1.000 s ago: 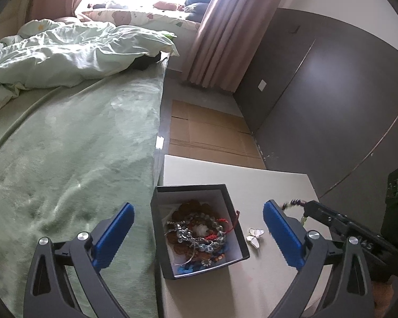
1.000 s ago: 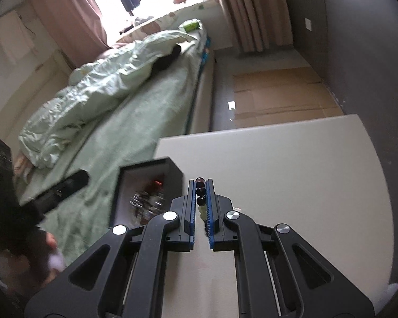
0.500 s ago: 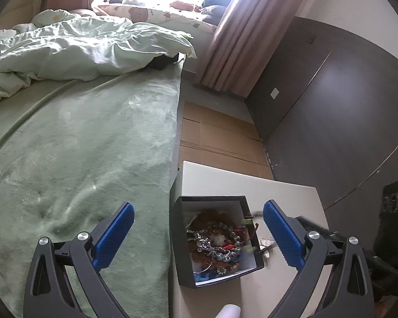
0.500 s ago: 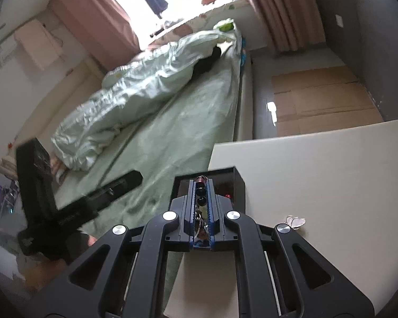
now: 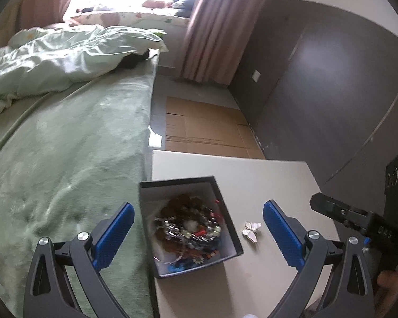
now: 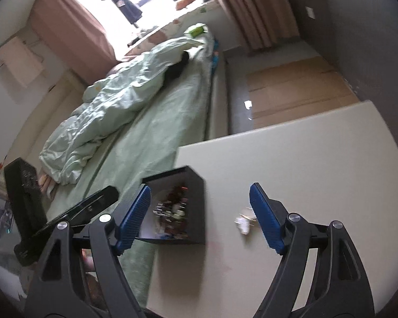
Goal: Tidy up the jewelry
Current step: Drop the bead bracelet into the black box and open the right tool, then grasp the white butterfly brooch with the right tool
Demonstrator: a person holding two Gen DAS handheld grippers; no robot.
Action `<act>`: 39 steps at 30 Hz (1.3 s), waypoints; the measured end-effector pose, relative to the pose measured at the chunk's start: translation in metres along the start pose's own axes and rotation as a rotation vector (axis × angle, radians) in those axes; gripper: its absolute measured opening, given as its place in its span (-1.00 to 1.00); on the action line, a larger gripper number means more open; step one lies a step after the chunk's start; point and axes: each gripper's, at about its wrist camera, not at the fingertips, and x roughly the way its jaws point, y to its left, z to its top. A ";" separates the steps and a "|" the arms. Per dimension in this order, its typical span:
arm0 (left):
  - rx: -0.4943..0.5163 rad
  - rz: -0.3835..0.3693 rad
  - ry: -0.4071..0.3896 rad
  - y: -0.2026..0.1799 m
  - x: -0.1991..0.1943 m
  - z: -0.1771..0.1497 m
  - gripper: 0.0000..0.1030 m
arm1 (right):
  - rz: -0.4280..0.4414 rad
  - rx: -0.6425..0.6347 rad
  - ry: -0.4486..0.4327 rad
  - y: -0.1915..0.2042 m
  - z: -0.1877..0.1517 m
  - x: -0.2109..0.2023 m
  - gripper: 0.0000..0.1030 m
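- I count one black box of jewelry on the table, at its left edge by the bed.
- One white butterfly piece lies on the table just right of the box, apart from it.
- My left gripper hovers above the box, jaws wide apart and empty, one on each side of the box.
- My right gripper also stands spread and empty, low over the table; the box sits by its left finger, the butterfly piece by its right.
- Beyond, one rumpled duvet on the bed.
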 end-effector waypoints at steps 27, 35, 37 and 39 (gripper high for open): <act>0.093 -0.010 0.128 0.005 0.028 -0.013 0.62 | -0.225 -0.517 0.210 -0.023 -0.051 0.070 0.49; 0.069 -0.044 0.108 0.015 0.023 -0.001 0.62 | -0.245 -0.563 0.244 -0.019 -0.052 0.102 0.48; 0.062 -0.050 0.105 0.017 0.024 0.001 0.62 | -0.248 -0.575 0.257 -0.016 -0.052 0.110 0.38; 0.051 -0.055 0.102 0.020 0.024 0.004 0.62 | -0.238 -0.574 0.263 -0.015 -0.052 0.114 0.28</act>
